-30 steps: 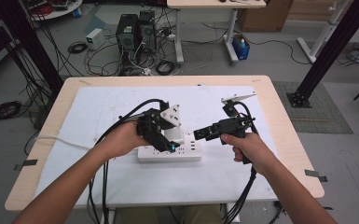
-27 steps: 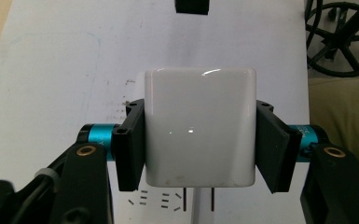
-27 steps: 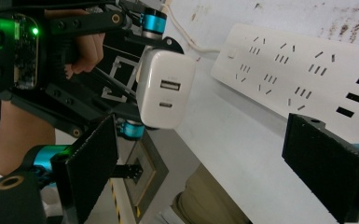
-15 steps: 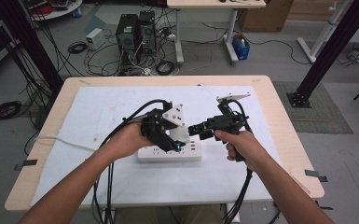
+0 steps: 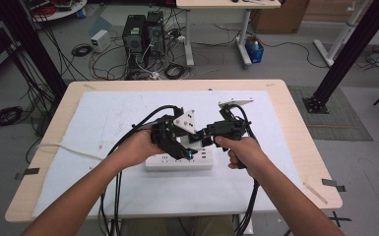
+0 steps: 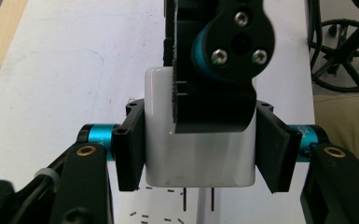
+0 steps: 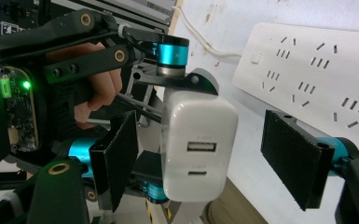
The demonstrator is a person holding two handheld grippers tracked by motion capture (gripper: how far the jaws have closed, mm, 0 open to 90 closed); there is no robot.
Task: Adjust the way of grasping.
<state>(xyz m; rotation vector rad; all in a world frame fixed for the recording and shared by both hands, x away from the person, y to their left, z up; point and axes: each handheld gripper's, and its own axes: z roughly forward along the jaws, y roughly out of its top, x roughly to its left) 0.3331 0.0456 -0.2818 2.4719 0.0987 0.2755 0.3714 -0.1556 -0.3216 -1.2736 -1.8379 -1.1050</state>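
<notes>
Charger [image 7: 198,149], white and boxy with two ports, clamped in left gripper [image 6: 200,140]; right gripper [image 7: 205,163] jaws closing, not touching

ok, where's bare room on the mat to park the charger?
Free: the white mat left of the left gripper, the far strip behind both grippers, and the near strip in front of the power strip. Crowded: the middle, where right gripper meets the charger over the strip.

Count at table: 1 white charger [image 7: 198,149] with 2 prongs and 2 ports, 1 white power strip [image 5: 179,162] near centre, 2 grippers — left gripper [image 5: 189,153], right gripper [image 5: 195,141] — and 2 hands.
</notes>
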